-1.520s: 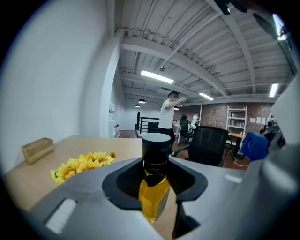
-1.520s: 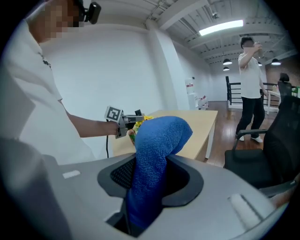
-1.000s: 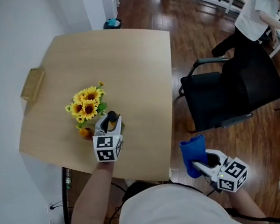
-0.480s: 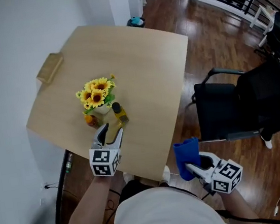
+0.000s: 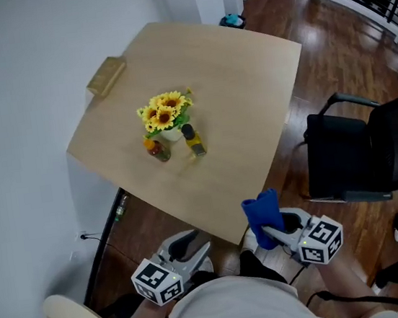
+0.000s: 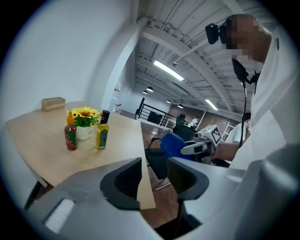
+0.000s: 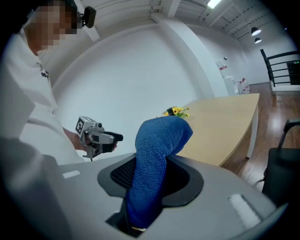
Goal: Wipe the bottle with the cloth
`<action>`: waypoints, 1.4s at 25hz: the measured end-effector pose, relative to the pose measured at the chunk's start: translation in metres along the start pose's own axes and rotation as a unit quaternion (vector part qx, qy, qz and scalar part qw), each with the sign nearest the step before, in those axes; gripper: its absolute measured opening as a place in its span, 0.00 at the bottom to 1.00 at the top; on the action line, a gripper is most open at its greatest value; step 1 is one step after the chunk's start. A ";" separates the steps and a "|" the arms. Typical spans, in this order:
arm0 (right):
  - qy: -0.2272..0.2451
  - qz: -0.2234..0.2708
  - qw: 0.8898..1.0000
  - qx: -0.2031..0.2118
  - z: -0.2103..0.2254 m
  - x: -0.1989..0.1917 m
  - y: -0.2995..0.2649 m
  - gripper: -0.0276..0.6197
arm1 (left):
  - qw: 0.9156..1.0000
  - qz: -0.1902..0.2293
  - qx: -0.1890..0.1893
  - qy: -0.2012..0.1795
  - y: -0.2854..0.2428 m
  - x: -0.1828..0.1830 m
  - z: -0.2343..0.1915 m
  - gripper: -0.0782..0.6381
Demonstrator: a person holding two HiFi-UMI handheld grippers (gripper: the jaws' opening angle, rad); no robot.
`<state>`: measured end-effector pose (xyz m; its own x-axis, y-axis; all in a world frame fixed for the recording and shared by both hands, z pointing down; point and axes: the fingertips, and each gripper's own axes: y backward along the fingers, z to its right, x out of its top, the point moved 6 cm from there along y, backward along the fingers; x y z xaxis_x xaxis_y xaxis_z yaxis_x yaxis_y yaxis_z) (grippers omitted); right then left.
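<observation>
The bottle (image 5: 194, 141) holds yellow liquid under a black cap and stands upright on the wooden table (image 5: 247, 83), beside a sunflower pot (image 5: 167, 115). The left gripper view also catches this bottle (image 6: 101, 133). My left gripper (image 5: 195, 242) hangs below the table's near edge, well away from the bottle. Its jaws (image 6: 154, 176) are closing with nothing between them. My right gripper (image 5: 270, 231) is shut on a blue cloth (image 5: 262, 214) that sticks up from its jaws. The right gripper view shows the cloth (image 7: 161, 140) pinched between the pads.
A small red sauce bottle (image 5: 156, 150) stands left of the yellow one. A wooden block (image 5: 107, 76) lies at the table's far left edge. A black office chair (image 5: 358, 155) stands on the wood floor to the right.
My left gripper has let go of the bottle and drawn back off the table toward my body. The bottle stays standing by the flowers. The cloth remains in the right gripper.
</observation>
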<state>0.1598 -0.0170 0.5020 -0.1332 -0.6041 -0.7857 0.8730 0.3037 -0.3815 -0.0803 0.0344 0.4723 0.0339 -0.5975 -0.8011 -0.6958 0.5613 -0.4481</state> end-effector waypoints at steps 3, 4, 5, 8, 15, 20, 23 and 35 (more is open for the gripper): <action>0.008 -0.001 1.000 0.010 -0.022 -0.006 -0.002 0.28 | 1.000 0.002 -0.010 -0.010 0.018 -0.010 0.021 0.36; 0.012 -0.002 1.000 0.011 -0.031 -0.009 -0.002 0.28 | 1.000 0.009 -0.010 -0.013 0.024 -0.013 0.026 0.36; 0.017 -0.004 1.000 0.012 -0.040 -0.012 -0.002 0.28 | 1.000 0.016 -0.011 -0.017 0.030 -0.016 0.031 0.36; 0.031 -0.008 0.999 0.010 -0.070 -0.026 -0.002 0.28 | 0.999 0.031 -0.008 -0.044 0.056 -0.029 0.045 0.36; 0.049 0.000 0.999 -0.017 -0.175 -0.076 0.002 0.28 | 0.997 0.067 0.006 -0.031 0.160 -0.090 0.066 0.31; 0.040 0.005 0.998 -0.049 -0.259 -0.124 0.014 0.28 | 0.997 0.081 0.002 0.004 0.226 -0.152 0.082 0.30; 0.036 -0.011 0.998 -0.059 -0.302 -0.150 0.030 0.28 | 0.997 0.078 -0.014 0.011 0.250 -0.181 0.100 0.30; 0.084 0.024 0.993 -0.077 -0.357 -0.177 0.112 0.28 | 0.995 0.095 -0.005 0.001 0.267 -0.223 0.175 0.28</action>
<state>0.1138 0.3869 0.4249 -0.1803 -0.4579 -0.8705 0.8003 0.4462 -0.4005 -0.1484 0.4178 0.4616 -0.1000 -0.4821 -0.8704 -0.6970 0.6583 -0.2845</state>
